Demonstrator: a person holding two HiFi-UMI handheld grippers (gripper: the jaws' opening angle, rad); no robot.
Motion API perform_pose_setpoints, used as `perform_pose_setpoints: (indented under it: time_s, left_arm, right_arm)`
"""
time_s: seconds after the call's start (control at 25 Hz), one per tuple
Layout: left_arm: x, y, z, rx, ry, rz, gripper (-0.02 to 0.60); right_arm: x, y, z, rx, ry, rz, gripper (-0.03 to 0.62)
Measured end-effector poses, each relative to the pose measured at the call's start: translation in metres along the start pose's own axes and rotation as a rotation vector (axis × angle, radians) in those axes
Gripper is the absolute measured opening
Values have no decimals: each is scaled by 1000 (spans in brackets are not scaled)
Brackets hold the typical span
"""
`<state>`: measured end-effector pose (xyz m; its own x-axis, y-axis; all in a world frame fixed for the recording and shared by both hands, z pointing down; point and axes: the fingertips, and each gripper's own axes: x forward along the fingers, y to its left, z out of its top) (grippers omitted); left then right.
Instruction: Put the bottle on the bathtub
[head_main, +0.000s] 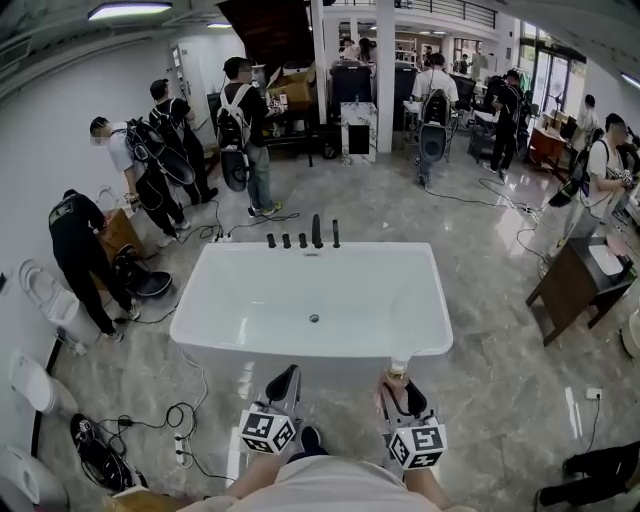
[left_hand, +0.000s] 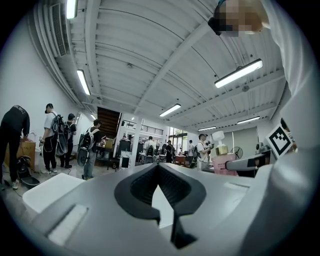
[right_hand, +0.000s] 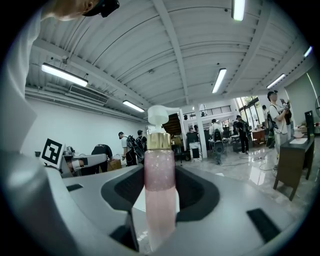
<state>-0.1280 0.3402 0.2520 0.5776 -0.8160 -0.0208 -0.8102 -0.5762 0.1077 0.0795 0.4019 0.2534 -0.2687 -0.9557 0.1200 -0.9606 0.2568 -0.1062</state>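
Observation:
The white bathtub (head_main: 215, 300) stands on the floor just ahead of me, its near rim (head_main: 310, 350) right in front of both grippers. My right gripper (head_main: 399, 388) is shut on a pink bottle (head_main: 397, 371) with a gold collar and white pump, held upright just short of the near rim's right end. In the right gripper view the bottle (right_hand: 160, 160) stands between the jaws of the right gripper (right_hand: 160, 176). My left gripper (head_main: 289, 374) hovers beside it, shut and holding nothing. The left gripper (left_hand: 159, 166) has its tips touching, and the bottle (left_hand: 223, 155) shows off to its right.
Black tap fittings (head_main: 316, 232) line the tub's far rim. A dark wooden table (head_main: 580, 285) stands at the right, and toilets (head_main: 40, 290) and cables (head_main: 180, 415) lie at the left. Several people work around the hall behind the tub.

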Motion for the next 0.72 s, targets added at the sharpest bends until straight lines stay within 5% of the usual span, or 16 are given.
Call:
perform_pose_setpoints:
  time_s: [0.36,0.72]
  left_arm:
    - [75,63,-9,4,-13,-6,6]
    - [207,177,-12,4,-6,-76,6]
  right_arm:
    - [82,-21,-2,8,11,-16,193]
    - [238,-54,6,37,16,-100,192]
